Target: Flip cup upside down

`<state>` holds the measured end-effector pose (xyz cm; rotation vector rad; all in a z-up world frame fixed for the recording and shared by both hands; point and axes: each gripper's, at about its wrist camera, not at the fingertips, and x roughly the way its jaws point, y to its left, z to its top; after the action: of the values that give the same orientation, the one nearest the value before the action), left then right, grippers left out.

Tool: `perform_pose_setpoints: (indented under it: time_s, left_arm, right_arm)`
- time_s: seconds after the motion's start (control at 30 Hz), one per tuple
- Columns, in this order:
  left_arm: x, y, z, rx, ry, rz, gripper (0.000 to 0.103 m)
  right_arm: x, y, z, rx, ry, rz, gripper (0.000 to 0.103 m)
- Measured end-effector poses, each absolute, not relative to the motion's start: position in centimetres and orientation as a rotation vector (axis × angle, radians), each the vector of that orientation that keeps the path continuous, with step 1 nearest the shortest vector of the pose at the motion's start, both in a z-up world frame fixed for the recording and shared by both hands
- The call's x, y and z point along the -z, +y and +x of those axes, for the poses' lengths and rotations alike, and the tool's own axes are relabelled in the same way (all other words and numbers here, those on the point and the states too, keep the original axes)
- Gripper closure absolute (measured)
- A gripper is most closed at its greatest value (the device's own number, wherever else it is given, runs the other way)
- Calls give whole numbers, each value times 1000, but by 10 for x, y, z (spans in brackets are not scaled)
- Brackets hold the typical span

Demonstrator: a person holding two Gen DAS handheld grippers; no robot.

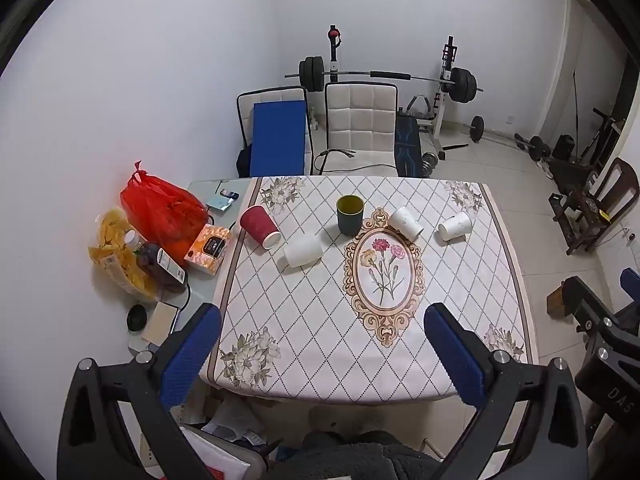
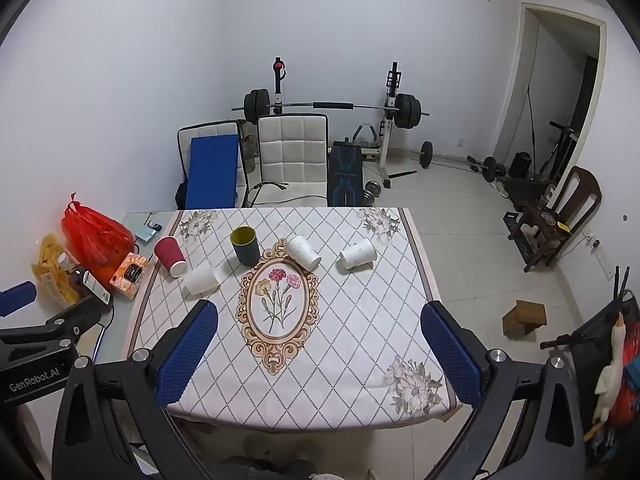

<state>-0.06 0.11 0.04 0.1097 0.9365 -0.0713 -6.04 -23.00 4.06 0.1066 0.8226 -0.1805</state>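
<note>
A dark green cup (image 1: pixel 349 215) (image 2: pixel 245 245) stands upright, mouth up, on the far middle of the patterned tablecloth (image 1: pixel 320 320). A red ribbed paper cup (image 1: pixel 259 227) (image 2: pixel 170 257) lies on its side at the left. Three white paper cups lie on their sides: one (image 1: pixel 303 251) (image 2: pixel 202 277) near the red cup, two (image 1: pixel 405 222) (image 1: pixel 455 227) to the right of the green cup. My left gripper (image 1: pixel 322 354) and right gripper (image 2: pixel 319 350) are open and empty, held above the table's near edge, well short of the cups.
A red plastic bag (image 1: pixel 162 208), a bag of chips (image 1: pixel 116 256), a bottle (image 1: pixel 160 266) and an orange box (image 1: pixel 208 249) crowd the table's left strip. Two chairs (image 1: pixel 360 132) stand behind the table. A barbell rack (image 1: pixel 384 80) stands at the back wall.
</note>
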Motion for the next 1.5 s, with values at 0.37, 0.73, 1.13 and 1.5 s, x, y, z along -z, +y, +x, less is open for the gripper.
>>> perform_pose_setpoints:
  time_s: [0.37, 0.73, 1.13, 1.5]
  left_arm:
    - [-4, -9, 3, 69, 935, 109, 0]
    - [-5, -11, 0, 75, 932, 97, 0]
    - [-6, -10, 0, 80, 933, 92, 0]
    - [-8, -13, -3, 82, 927, 85, 0]
  right_arm:
    - [-46, -227, -59, 183, 828, 104, 0]
    - [-43, -227, -54, 184, 826, 101, 0]
    - [-43, -228, -58, 184, 824, 103, 0]
    - [-46, -227, -64, 182, 814, 108, 0]
